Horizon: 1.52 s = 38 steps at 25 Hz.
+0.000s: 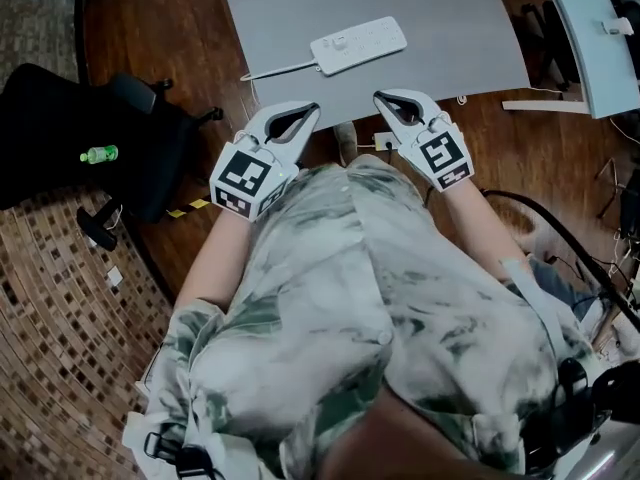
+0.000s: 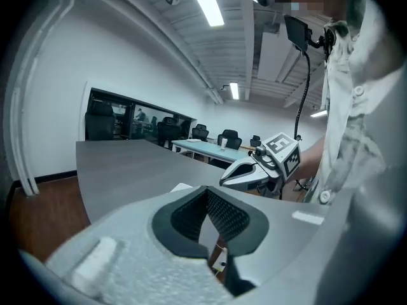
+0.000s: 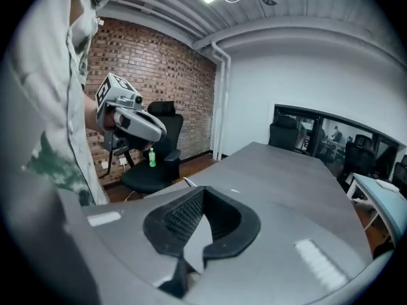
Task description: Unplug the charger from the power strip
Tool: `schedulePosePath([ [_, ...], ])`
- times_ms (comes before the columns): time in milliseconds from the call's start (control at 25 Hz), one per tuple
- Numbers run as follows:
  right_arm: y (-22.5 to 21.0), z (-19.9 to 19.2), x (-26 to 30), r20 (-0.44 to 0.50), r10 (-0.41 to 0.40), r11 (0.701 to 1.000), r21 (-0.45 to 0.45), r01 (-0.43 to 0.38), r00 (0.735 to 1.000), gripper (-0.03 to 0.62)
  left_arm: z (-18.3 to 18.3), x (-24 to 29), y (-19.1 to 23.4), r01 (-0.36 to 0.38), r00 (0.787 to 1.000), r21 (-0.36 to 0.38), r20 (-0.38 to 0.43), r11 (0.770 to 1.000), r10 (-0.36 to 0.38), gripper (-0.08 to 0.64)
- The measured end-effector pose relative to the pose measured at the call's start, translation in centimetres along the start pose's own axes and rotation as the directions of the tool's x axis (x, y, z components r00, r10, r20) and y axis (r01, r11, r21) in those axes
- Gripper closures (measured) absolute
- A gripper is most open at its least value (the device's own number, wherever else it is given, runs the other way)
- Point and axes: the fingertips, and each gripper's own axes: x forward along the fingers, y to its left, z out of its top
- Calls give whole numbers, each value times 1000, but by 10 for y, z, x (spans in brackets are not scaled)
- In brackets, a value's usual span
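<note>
A white power strip (image 1: pixel 358 44) lies on the grey table (image 1: pixel 300 8), its cord running off to the left; I cannot make out a charger in it. A small white block (image 1: pixel 385 140) with a cord sits on the floor by the table's near edge. I hold both grippers side by side in front of my chest, short of the table. The left gripper (image 1: pixel 312 109) (image 2: pixel 206 192) is shut with nothing in it. My right gripper (image 1: pixel 380 96) (image 3: pixel 202 192) also looks shut and holds nothing. Each gripper view shows the other gripper (image 2: pixel 254 167) (image 3: pixel 133 122).
A black office chair (image 1: pixel 90 138) with a green bottle (image 1: pixel 100 154) on it stands at the left on the wooden floor. Patterned carpet lies below it. A pale second table (image 1: pixel 590 38) and black cables (image 1: pixel 560 228) are at the right.
</note>
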Motion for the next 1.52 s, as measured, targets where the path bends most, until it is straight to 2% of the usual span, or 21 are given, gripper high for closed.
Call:
schedulePosePath([
  [200, -52, -17, 44, -86, 77, 991, -100, -86, 993, 586, 1, 47, 36, -52, 997, -6, -61, 999, 52, 555],
  [280, -62, -31, 63, -122, 117, 984, -122, -132, 986, 586, -9, 65, 49, -67, 993, -17, -100, 998, 65, 482],
  [360, -67, -47, 80, -156, 158, 976, -128, -179, 975, 586, -20, 80, 60, -91, 986, -18, -139, 996, 87, 474],
  [560, -78, -79, 115, -258, 219, 947, -175, -268, 941, 586, -37, 115, 84, -111, 966, 37, -231, 993, 116, 440],
  [680, -78, -90, 133, -296, 253, 926, -200, -319, 921, 586, -57, 133, 97, -111, 943, 90, -306, 990, 133, 428],
  [960, -73, -101, 150, -347, 321, 879, -236, -414, 881, 586, -90, 176, 111, -31, 887, 180, -448, 983, 110, 413],
  [1120, -72, -99, 151, -326, 340, 890, -193, -414, 882, 588, -104, 188, 111, 18, 854, 223, -510, 975, 101, 417],
  [1320, -72, -100, 150, -312, 367, 885, -175, -432, 877, 588, -107, 191, 110, 44, 839, 253, -535, 966, 101, 442],
  [1520, -70, -94, 152, -319, 373, 883, -165, -439, 871, 586, -104, 185, 112, 83, 815, 283, -571, 956, 98, 448],
])
